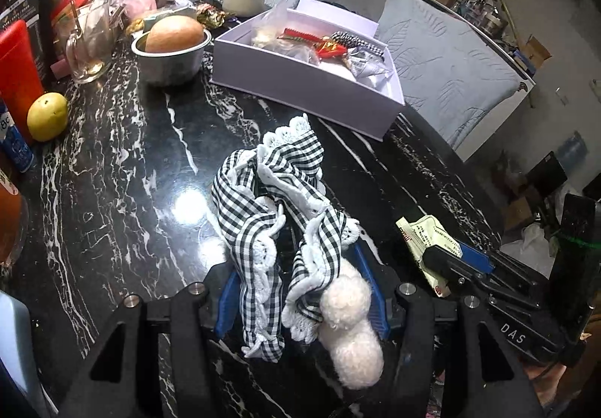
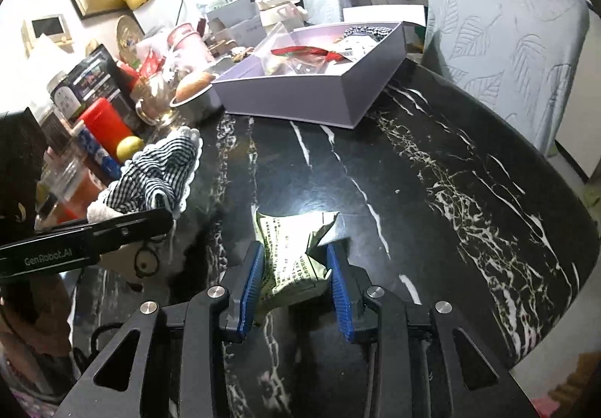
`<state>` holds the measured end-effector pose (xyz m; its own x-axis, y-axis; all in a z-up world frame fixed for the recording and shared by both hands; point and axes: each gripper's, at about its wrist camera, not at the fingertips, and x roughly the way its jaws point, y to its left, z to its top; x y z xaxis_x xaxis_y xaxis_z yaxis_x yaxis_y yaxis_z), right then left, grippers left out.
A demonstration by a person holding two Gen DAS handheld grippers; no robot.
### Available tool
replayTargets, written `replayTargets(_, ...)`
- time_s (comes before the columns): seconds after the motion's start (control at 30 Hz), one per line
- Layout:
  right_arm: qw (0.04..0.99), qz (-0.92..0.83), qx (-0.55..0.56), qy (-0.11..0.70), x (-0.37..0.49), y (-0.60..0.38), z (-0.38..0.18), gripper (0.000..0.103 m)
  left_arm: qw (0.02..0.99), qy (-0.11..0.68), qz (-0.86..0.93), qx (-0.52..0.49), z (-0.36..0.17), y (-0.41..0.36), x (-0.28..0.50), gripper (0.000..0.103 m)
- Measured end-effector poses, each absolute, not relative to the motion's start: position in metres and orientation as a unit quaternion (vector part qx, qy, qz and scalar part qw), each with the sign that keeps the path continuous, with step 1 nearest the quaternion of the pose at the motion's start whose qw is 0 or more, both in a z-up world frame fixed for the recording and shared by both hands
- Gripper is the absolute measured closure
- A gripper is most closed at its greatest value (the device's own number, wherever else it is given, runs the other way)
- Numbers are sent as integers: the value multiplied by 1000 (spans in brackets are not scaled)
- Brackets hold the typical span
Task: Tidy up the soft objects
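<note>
Two things lie on the black marble counter (image 2: 450,170) before the lavender box (image 1: 300,95). Left hand-held gripper (image 1: 300,290) clamps the gingham cloth (image 1: 278,192), its length running toward the box. Right hand-held gripper (image 2: 295,286) pinches the green packet (image 2: 291,249), pointing boxward.

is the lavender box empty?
No: in the left wrist view the lavender box already holds a red wrapper, a checked fabric piece and clear bags.
</note>
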<state>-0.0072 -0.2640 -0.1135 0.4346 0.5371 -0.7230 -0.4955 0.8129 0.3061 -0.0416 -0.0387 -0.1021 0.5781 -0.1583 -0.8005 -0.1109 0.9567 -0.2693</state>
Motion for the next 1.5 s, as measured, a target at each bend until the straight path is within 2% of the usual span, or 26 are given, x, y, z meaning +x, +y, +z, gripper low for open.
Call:
replayTargets(0.57, 867, 302, -9, 396, -11, -262, -82, 70, 897, 423, -33, -126, -69, -46, -35, 48)
replayTargets(0.9, 844, 283, -47, 454, 6, -242, -125, 72, 887, 442, -34, -126, -84, -44, -18, 48)
replayTargets(0.93, 843, 283, -46, 455, 6, -243, -125, 70, 886, 444, -34, -127, -85, -43, -18, 48)
replayTargets(0.97, 842, 283, -48, 457, 7, -242, -126, 60, 886, 445, -33, -128, -87, -43, -17, 48)
replayTargets(1.0, 842, 282, -50, 458, 8, -240, -126, 42, 885, 446, -32, -129, -87, -42, -16, 48)
replayTargets(1.07, 841, 278, -61, 461, 9, -236, -126, 23, 885, 447, -31, -129, -88, -40, -16, 48)
replayTargets(1.23, 839, 278, -90, 460, 8, -222, -128, 23, 884, 448, -21, -132, -89, -35, -16, 48)
replayTargets(1.5, 834, 277, -52, 475, 2, -209, -124, 23, 886, 442, 0, -141, -87, -21, -24, 48)
